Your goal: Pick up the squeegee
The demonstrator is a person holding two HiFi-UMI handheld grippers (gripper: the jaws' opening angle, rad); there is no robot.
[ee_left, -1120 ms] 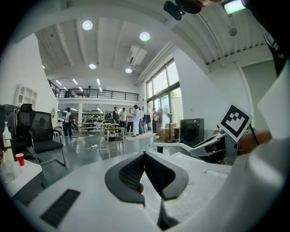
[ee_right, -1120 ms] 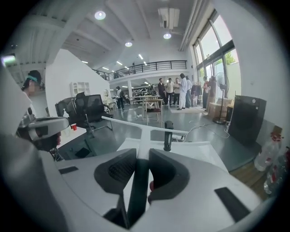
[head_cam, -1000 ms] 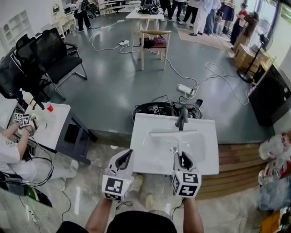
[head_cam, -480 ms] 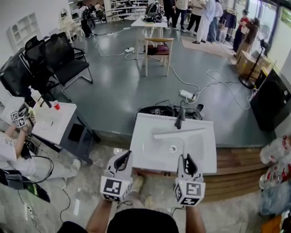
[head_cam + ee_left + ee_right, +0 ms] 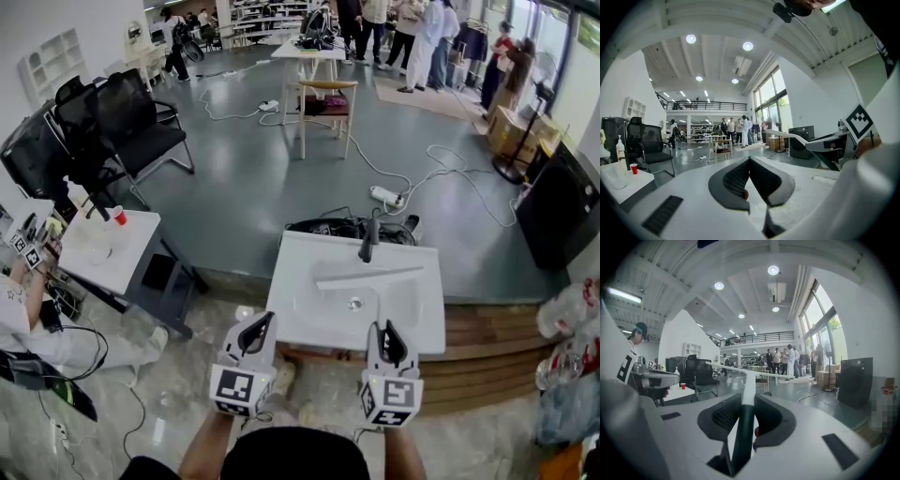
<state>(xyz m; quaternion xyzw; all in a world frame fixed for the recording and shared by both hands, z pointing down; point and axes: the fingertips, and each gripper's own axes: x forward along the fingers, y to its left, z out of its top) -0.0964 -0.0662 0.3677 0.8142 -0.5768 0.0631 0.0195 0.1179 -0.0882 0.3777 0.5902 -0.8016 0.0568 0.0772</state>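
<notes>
The squeegee (image 5: pixel 367 275) has a long white blade and a handle that goes from white to dark green. In the head view its blade lies crosswise above the white sink (image 5: pixel 298 323). My right gripper (image 5: pixel 385 337) is shut on the handle at the sink's near edge. In the right gripper view the handle (image 5: pixel 742 418) runs up between the jaws of my right gripper (image 5: pixel 743 397) to the blade (image 5: pixel 740 372). My left gripper (image 5: pixel 254 331) hangs level beside it, to the left, shut and holding nothing. In the left gripper view my left gripper (image 5: pixel 749 159) has its tips together, and the squeegee (image 5: pixel 787 135) shows at the right.
A black faucet (image 5: pixel 368 242) stands at the sink's far edge, with cables (image 5: pixel 328 225) behind it. At the left are a white side table (image 5: pixel 117 262) and black office chairs (image 5: pixel 112 112). Wooden steps (image 5: pixel 487 347) lie at the right. A wooden chair (image 5: pixel 326 103) and several people are farther back.
Both grippers have drawn back from over the sink to its near edge and risen a little. The squeegee has come along in the right gripper.
</notes>
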